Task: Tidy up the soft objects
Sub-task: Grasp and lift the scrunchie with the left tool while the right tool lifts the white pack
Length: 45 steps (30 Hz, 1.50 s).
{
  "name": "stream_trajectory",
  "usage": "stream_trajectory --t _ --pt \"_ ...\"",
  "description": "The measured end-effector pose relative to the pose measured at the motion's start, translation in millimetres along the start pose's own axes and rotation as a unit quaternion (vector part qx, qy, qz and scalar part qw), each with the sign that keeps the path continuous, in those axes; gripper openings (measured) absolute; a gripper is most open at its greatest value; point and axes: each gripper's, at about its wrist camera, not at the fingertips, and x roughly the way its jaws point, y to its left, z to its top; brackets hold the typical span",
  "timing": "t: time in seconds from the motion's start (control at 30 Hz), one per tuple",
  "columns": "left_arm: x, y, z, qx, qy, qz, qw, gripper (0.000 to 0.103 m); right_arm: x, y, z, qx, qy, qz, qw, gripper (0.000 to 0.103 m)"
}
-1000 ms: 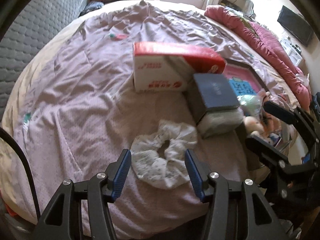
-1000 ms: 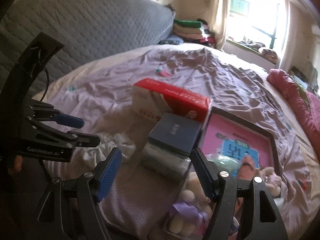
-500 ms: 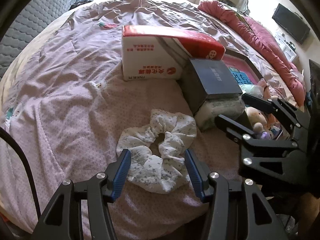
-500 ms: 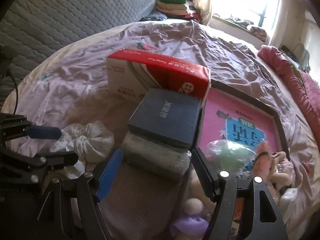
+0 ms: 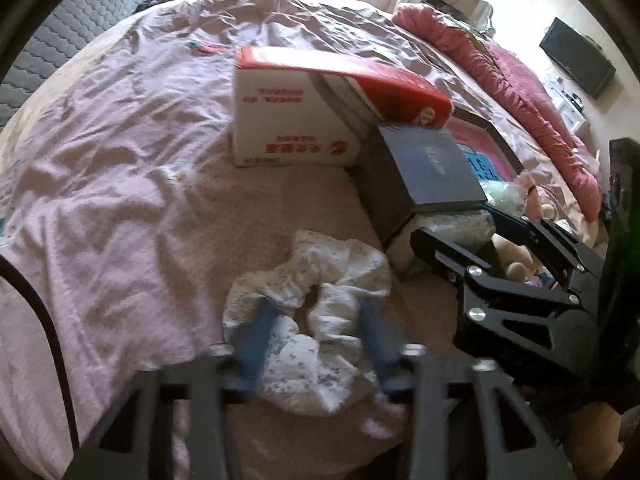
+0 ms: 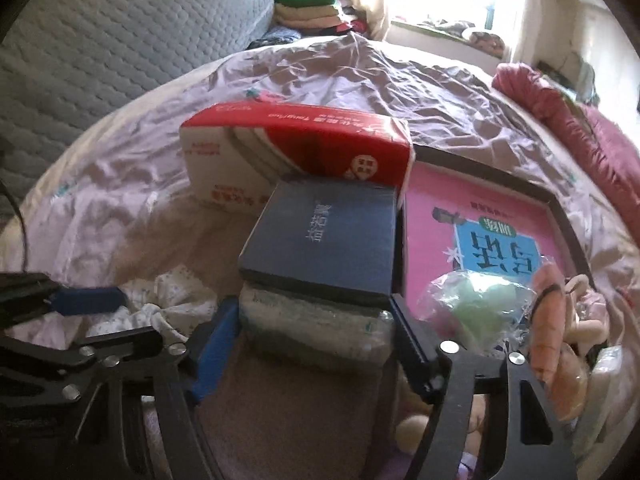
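Observation:
A white floral scrunchie (image 5: 340,264) lies bunched on the pink bed sheet (image 5: 120,200). My left gripper (image 5: 316,320) points down at it; its blurred blue fingers (image 5: 256,332) are sunk into the fabric and its jaws are closing, squeezing the scrunchie between them. My right gripper (image 6: 314,304) straddles a soft plastic-wrapped pack (image 6: 316,328) lying under a dark blue box (image 6: 320,240). Its jaws are closing, with the fingers beside the pack's two ends and no clear pressing. The right gripper (image 5: 452,222) also shows at the right of the left wrist view.
A red and white tissue box (image 5: 296,120) stands behind the blue box. To the right lie a pink framed picture (image 6: 480,220), a green item in a clear bag (image 6: 476,300) and plush toys (image 6: 560,340). A pink quilt (image 5: 540,92) lines the bed's far side.
My left gripper sank onto the scrunchie, which went from a flat ring to a bunched heap. My right gripper dropped and rolled until its fingers flank the wrapped pack.

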Motion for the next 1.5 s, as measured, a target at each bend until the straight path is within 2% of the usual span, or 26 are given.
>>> stream_trajectory --t 0.07,0.1,0.27,0.43,0.6,0.7,0.83,0.93,1.07,1.17,1.23,1.33,1.4,1.5 --pt "5 -3 0 0.002 0.005 -0.018 0.9998 0.009 -2 -2 -1 -0.001 -0.001 0.005 1.000 0.069" --pt "7 -4 0 0.004 0.009 -0.028 0.9996 0.007 -4 -3 -2 0.000 -0.004 0.008 1.000 0.068" --pt "-8 -10 1 0.011 -0.016 -0.033 0.9993 0.006 -25 -11 0 0.014 -0.034 0.026 0.999 0.066" --pt "-44 -45 12 0.040 -0.053 -0.058 0.9961 0.006 -64 -21 6 0.021 -0.070 0.029 0.997 0.066" --pt "-61 -87 25 0.072 -0.077 -0.080 0.9912 0.006 -109 -72 5 0.075 -0.107 0.011 0.991 0.066" --pt "-54 -114 37 0.092 -0.075 -0.086 0.9892 0.006 -124 -111 3 0.112 -0.123 -0.006 0.986 0.066" --pt "-31 -152 47 0.114 -0.058 -0.093 0.9874 0.006 -122 -154 -4 0.151 -0.122 -0.026 0.981 0.066" --pt "-14 -178 50 0.134 -0.044 -0.094 0.9855 0.007 -111 -175 -12 0.175 -0.105 -0.028 0.979 0.067" --pt "1 -193 49 0.145 -0.034 -0.086 0.9850 0.008 -100 -187 -18 0.182 -0.096 -0.029 0.978 0.069" --pt "8 -196 47 0.146 -0.032 -0.081 0.9855 0.011 -97 -187 -20 0.176 -0.093 -0.026 0.980 0.071" --pt "11 -197 46 0.147 -0.031 -0.071 0.9861 0.019 -95 -187 -20 0.173 -0.094 -0.026 0.980 0.071" --pt "14 -197 44 0.148 -0.030 -0.055 0.9869 0.041 -93 -187 -20 0.168 -0.092 -0.031 0.981 0.073" --pt "13 -195 43 0.147 -0.035 -0.054 0.9871 0.047 -95 -187 -19 0.167 -0.097 -0.033 0.981 0.074" --pt "10 -193 41 0.145 -0.036 -0.051 0.9874 0.049 -99 -185 -18 0.162 -0.098 -0.037 0.981 0.076"
